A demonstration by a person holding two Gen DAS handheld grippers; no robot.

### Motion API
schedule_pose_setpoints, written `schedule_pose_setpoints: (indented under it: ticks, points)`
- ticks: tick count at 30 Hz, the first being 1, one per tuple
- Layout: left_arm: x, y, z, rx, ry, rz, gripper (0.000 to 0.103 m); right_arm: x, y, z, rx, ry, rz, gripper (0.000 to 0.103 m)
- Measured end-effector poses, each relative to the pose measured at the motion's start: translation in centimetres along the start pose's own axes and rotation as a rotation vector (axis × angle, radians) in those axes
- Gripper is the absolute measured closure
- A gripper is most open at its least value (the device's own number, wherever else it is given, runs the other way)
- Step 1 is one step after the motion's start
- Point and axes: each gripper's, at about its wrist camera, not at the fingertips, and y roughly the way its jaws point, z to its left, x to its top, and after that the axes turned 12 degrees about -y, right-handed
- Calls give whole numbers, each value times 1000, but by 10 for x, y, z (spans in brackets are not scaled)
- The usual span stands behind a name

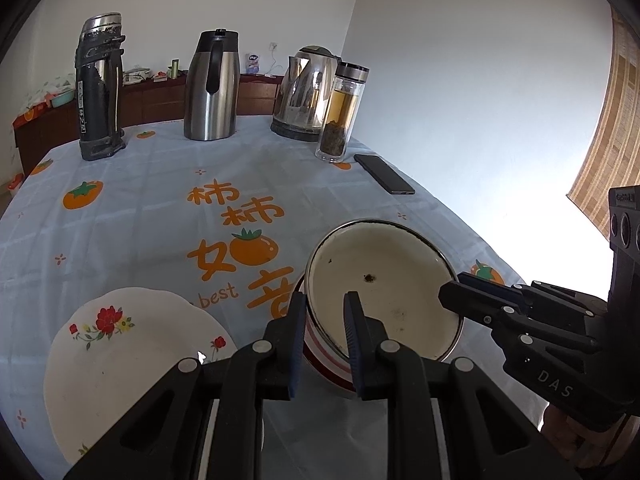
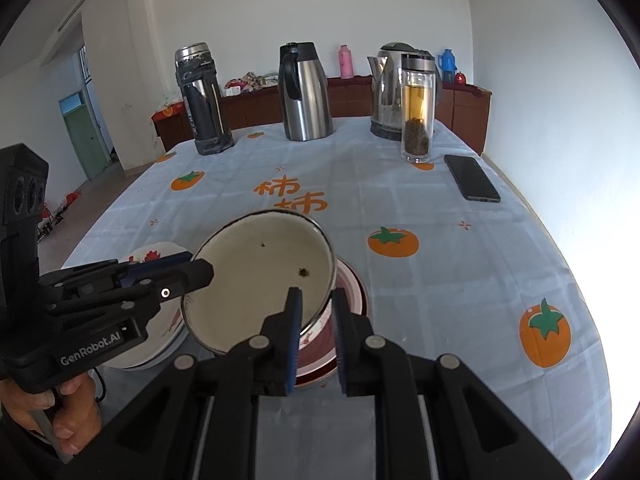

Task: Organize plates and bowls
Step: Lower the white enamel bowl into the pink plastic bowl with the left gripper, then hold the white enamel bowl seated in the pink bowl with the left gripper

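Both grippers, left gripper (image 1: 322, 336) and right gripper (image 2: 316, 332), pinch opposite rims of the enamel bowl (image 1: 380, 280) held above a red-striped bowl (image 1: 324, 360), likely ready for lowering to nest them.

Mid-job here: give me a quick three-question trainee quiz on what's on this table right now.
1. True or false: the left hand-held gripper and right hand-held gripper both clamp the cream bowl by its rim.
2. What lies flat beside the glass tea bottle? A) spoon B) black phone C) lid
3. What decorates the white plate left of the bowl?
Key: 1 true; 2 B; 3 red flowers.
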Motion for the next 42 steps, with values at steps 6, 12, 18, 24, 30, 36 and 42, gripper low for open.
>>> schedule_pose_setpoints:
  ticks: [6, 12, 18, 24, 30, 36, 42]
  points:
    - [0, 2, 2, 2, -4, 11, 82, -1, 2, 1, 1, 0, 3, 87]
    - [0, 6, 4, -10, -15, 29, 82, -2, 5, 0, 0, 2, 6, 87]
    - [0, 6, 3, -11, -14, 30, 82, -3, 8, -1, -2, 1, 13, 87]
    - [1, 8, 4, -11, -13, 36, 82, -4, 11, -3, -3, 1, 22, 87]
    - [-4, 13, 2, -17, -3, 58, 82, -7, 12, -6, -16, 6, 28, 87]
    - [-6, 19, 2, -14, 0, 71, 82, -9, 13, -7, -18, 8, 36, 87]
    - [-6, 19, 3, -14, -1, 66, 82, -11, 16, -8, -11, 9, 49, 87]
